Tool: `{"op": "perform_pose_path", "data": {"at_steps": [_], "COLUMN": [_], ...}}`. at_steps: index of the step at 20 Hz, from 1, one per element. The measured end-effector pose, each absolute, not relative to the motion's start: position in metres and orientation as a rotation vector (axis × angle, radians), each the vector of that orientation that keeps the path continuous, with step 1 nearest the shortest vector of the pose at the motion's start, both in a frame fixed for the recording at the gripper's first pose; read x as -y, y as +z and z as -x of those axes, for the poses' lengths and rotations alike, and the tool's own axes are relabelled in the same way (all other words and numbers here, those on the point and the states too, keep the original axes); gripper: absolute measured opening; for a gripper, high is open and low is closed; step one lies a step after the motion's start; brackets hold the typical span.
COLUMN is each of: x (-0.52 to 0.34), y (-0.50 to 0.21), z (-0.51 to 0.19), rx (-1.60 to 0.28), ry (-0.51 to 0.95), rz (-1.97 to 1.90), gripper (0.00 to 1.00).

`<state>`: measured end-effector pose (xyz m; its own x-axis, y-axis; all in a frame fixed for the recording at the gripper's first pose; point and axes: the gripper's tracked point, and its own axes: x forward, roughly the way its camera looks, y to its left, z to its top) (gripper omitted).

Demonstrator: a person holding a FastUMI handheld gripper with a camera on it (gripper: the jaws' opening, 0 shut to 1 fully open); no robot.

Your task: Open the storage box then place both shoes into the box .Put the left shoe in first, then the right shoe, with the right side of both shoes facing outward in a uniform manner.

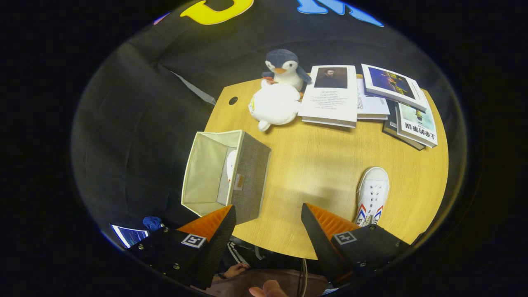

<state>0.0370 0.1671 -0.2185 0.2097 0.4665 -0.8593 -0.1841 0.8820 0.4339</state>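
Now gripper (268,214) gapes; shoe (372,194) beside right finger.

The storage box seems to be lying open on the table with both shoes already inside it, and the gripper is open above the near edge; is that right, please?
Not quite. The gripper view shows one shoe inside the storage box; the other shoe lies on the table, just ahead of the open gripper. The rest holds.

Gripper (268,225): you are holding it high, looking steeply downward.
Fingers (214,225): you are keeping the 2 spread wide, gripping nothing.
Hand (268,289): your fingertips are showing below the fingers.
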Motion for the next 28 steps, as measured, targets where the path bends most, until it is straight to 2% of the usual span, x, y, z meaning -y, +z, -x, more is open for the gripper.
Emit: {"op": "perform_pose_path", "data": {"at_steps": [17, 28], "x": [-0.077, -0.007], "y": [-0.262, -0.322], "z": [-0.022, -0.006], "rx": [-1.338, -1.428], "ry": [0.284, 0.147], "rz": [-0.313, -0.311], "gripper": [0.96, 0.96]}}
